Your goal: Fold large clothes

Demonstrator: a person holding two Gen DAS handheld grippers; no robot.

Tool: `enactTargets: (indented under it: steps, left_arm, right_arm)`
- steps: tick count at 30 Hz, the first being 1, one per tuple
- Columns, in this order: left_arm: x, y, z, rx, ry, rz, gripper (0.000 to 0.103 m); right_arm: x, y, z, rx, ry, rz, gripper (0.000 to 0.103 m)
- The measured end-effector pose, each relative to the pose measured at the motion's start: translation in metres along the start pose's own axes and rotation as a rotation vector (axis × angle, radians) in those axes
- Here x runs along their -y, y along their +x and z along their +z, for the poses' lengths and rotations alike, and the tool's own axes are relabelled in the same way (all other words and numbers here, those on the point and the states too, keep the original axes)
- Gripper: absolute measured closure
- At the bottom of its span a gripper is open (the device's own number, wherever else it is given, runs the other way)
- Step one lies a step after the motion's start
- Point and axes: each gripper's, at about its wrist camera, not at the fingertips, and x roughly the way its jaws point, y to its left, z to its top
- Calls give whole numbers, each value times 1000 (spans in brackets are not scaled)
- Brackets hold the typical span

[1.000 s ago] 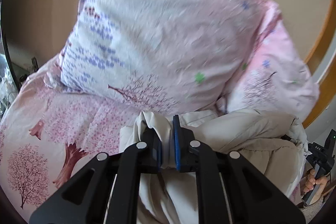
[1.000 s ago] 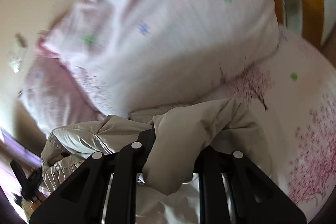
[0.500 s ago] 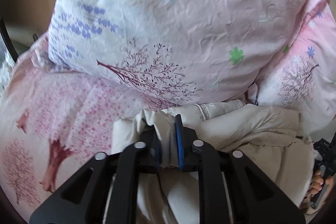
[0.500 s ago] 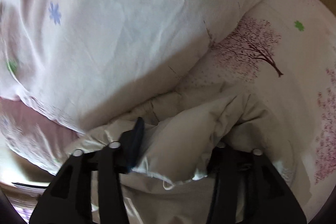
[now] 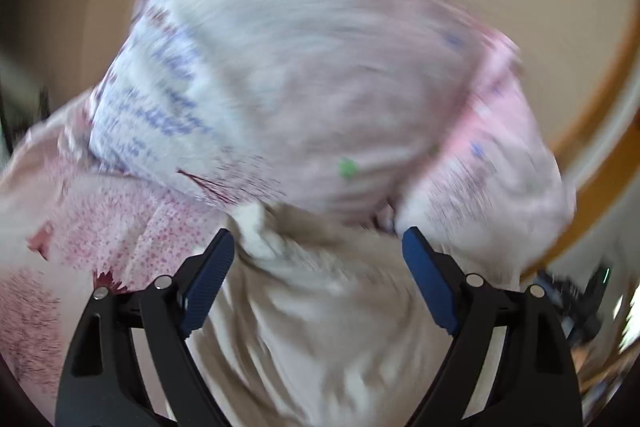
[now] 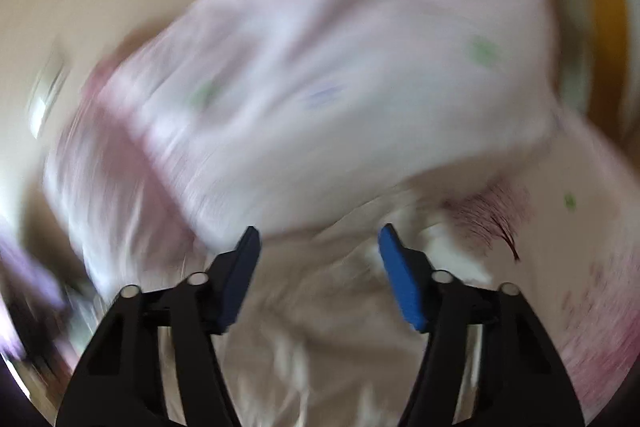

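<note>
Left wrist view: tongs spread wide, nothing pinched, frame badly smeared.
Left gripper (image 5: pixel 318 281) hung over the beige garment (image 5: pixel 320 327), which lay on the floral bedsheet (image 5: pixel 80 227) below the pillow (image 5: pixel 280 67). Right wrist view alone showed the right gripper (image 6: pixel 318 273), likewise spread above the garment (image 6: pixel 316 327). Judging by that, a fold was laid; next calls for a fresh edge grasp.

Left gripper (image 5: pixel 318 255): was clamped on a fold of the beige jacket (image 5: pixel 320 327), jaws now spread wide, fabric released | Right gripper (image 6: pixel 318 251): earlier draped with jacket cloth, now parted and clear, jacket (image 6: pixel 316 327) lying below | Both views: sharp half a second ago, now motion-blurred
</note>
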Motion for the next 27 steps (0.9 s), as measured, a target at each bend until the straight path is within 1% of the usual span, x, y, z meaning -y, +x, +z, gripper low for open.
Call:
enactTargets:
  steps: [1, 2, 3, 4, 6, 7, 9, 11, 13, 15, 17, 20, 23, 27]
  left_arm:
    - [11, -5, -9, -6, 45, -11, 17]
    - [23, -6, -19, -16, 82, -22, 17]
    - [38, -7, -34, -38, 126, -38, 17]
    - [47, -5, -45, -61, 153, -48, 17]
    - [65, 5, -58, -109, 198, -55, 17]
    - [71, 9, -64, -123, 217, -53, 17]
    - [82, 21, -74, -133, 264, -23, 17]
    - [86, 35, -78, -144, 283, 16, 17]
    - [85, 53, -78, -184, 282, 54, 17]
    - [79, 68, -78, -220, 272, 86, 17]
    - [77, 81, -77, -250, 271, 112, 19]
    - [77, 98, -72, -285, 264, 150, 19]
    - [77, 113, -64, -310, 243, 180, 19]
    - [75, 130, -57, -325, 194, 198, 19]
  right_arm:
    - [-18, 3, -7, -22, -75, 7, 55]
    - [-35, 4, -18, -47, -145, 13, 58]
    - [-53, 6, -31, -71, -209, 23, 62]
    - [-66, 9, -38, -89, -246, 27, 64]
    - [-83, 18, -50, -131, -298, 27, 64]
    - [-86, 24, -54, -141, -313, 27, 64]
    - [-91, 36, -56, -170, -340, -7, 64]
    - [-95, 43, -61, -209, -347, -51, 64]
    - [-95, 58, -68, -278, -329, -94, 64]
    - [-92, 79, -70, -347, -312, -123, 64]
    - [-89, 91, -69, -385, -293, -139, 64]
    - [-89, 107, -65, -438, -275, -167, 63]
    - [-88, 120, -61, -472, -272, -188, 62]
    - [-85, 135, -55, -501, -230, -177, 61]
